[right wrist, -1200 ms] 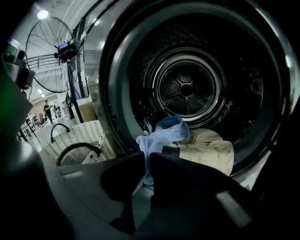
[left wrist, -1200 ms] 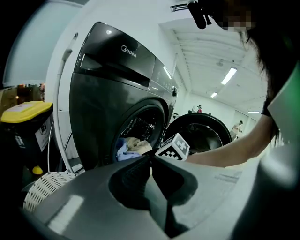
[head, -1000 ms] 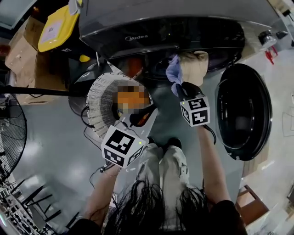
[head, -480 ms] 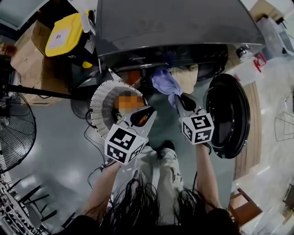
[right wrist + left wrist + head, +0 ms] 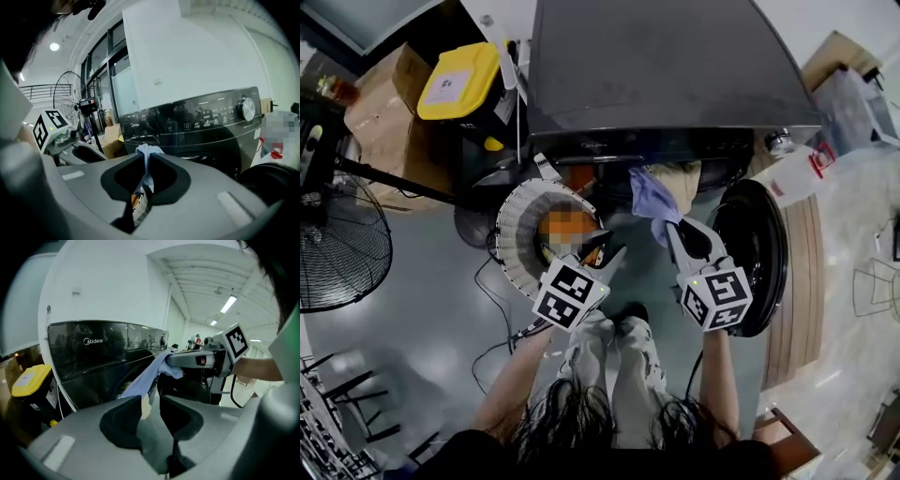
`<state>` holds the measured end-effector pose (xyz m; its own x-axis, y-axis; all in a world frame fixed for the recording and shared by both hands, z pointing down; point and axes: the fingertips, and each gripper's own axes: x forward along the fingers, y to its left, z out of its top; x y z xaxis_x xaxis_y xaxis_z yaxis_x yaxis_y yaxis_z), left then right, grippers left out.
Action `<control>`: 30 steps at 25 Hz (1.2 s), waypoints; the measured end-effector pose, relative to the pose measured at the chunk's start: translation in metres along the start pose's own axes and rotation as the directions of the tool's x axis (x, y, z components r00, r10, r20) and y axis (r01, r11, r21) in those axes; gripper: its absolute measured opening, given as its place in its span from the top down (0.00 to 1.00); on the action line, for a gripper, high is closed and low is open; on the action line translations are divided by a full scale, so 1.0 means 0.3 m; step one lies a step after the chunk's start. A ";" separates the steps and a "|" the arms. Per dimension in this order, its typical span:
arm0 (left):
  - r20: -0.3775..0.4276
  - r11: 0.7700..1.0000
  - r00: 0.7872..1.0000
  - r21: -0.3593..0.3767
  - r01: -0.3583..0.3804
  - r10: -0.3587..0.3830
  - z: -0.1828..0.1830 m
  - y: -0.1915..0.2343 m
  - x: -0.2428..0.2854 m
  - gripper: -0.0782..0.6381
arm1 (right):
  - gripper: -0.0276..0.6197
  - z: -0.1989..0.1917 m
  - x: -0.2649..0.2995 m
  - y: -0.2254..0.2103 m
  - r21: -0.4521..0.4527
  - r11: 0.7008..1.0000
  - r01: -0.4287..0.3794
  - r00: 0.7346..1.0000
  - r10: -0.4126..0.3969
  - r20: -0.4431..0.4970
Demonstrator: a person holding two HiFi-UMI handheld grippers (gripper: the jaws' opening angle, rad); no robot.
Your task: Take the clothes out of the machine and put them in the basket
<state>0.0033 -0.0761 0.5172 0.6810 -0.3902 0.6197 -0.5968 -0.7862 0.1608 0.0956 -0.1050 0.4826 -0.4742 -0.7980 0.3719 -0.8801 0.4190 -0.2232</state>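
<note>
The floor [image 5: 422,309] is smooth, glossy grey, with a strip of wood planking at the right. The room has white walls and a white ceiling with strip lights. A standing fan [image 5: 337,253] is at the left, and cardboard boxes [image 5: 384,103] and a bin [image 5: 464,80] with a yellow lid are at the far left. Black cables trail over the floor near the person's legs.

The dark grey machine [image 5: 675,66] stands at the far side. Its round door [image 5: 759,253] is swung open to the right. A beige cloth [image 5: 680,176] bulges at the mouth of its opening.

A blue cloth [image 5: 652,199] runs from that opening out to the right gripper [image 5: 670,230]. The jaws are clamped on one bunched end, and a fold of it shows above the tips. It hangs in the air in front of the opening, right of the basket and not in it.

The white ribbed basket [image 5: 511,234] stands on the floor just left of the opening. Something orange lies in it; what it is cannot be made out.

The left gripper [image 5: 614,255] hovers at the near right rim of the basket. Its jaws are drawn together with nothing between them.
</note>
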 end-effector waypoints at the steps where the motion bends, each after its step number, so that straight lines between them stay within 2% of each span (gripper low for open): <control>1: -0.005 1.000 1.000 0.010 -0.004 0.004 0.002 -0.002 0.003 0.73 | 0.87 0.027 -0.019 0.005 0.005 1.000 -0.007 1.000 0.007 0.014; 4: -0.029 0.999 0.999 0.031 -0.019 0.020 0.015 -0.009 0.010 0.66 | 0.87 0.116 -0.076 0.025 0.002 1.000 -0.031 0.998 0.031 0.053; 10: -0.062 0.996 0.998 0.088 -0.028 0.033 0.050 -0.023 0.071 0.54 | 0.87 0.288 -0.187 0.059 -0.061 0.995 -0.078 0.990 0.084 0.113; 15: -0.087 0.990 0.995 0.136 -0.032 0.044 0.084 -0.002 0.162 0.49 | 0.87 0.389 -0.287 0.059 -0.113 0.990 -0.089 0.985 0.105 0.140; 17: -0.102 0.984 0.994 0.177 -0.017 0.036 0.101 -0.002 0.211 0.48 | 0.87 0.418 -0.324 0.053 -0.117 0.989 -0.092 0.982 0.110 0.153; 20: -0.116 0.960 0.993 0.280 -0.004 0.038 0.144 -0.004 0.303 0.46 | 0.87 0.449 -0.371 0.037 -0.134 0.987 -0.093 0.979 0.115 0.166; 25: -0.137 0.879 0.989 0.476 0.016 0.056 0.242 -0.010 0.457 0.43 | 0.87 0.497 -0.439 0.039 -0.149 0.981 -0.125 0.970 0.153 0.191; 28: -0.150 0.848 0.988 0.528 0.049 0.037 0.283 -0.022 0.533 0.43 | 0.87 0.542 -0.469 0.055 -0.164 0.978 -0.132 0.961 0.167 0.222; 30: -0.148 0.843 0.989 0.533 0.071 0.010 0.304 -0.032 0.562 0.44 | 0.87 0.561 -0.492 0.065 -0.170 0.975 -0.146 0.955 0.184 0.233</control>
<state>0.1626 -0.1780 0.5501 0.6050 -0.3229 0.7278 -0.2284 -0.9460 -0.2298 0.1521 -0.0520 0.2718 -0.6093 -0.7861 0.1044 -0.7924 0.5985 -0.1182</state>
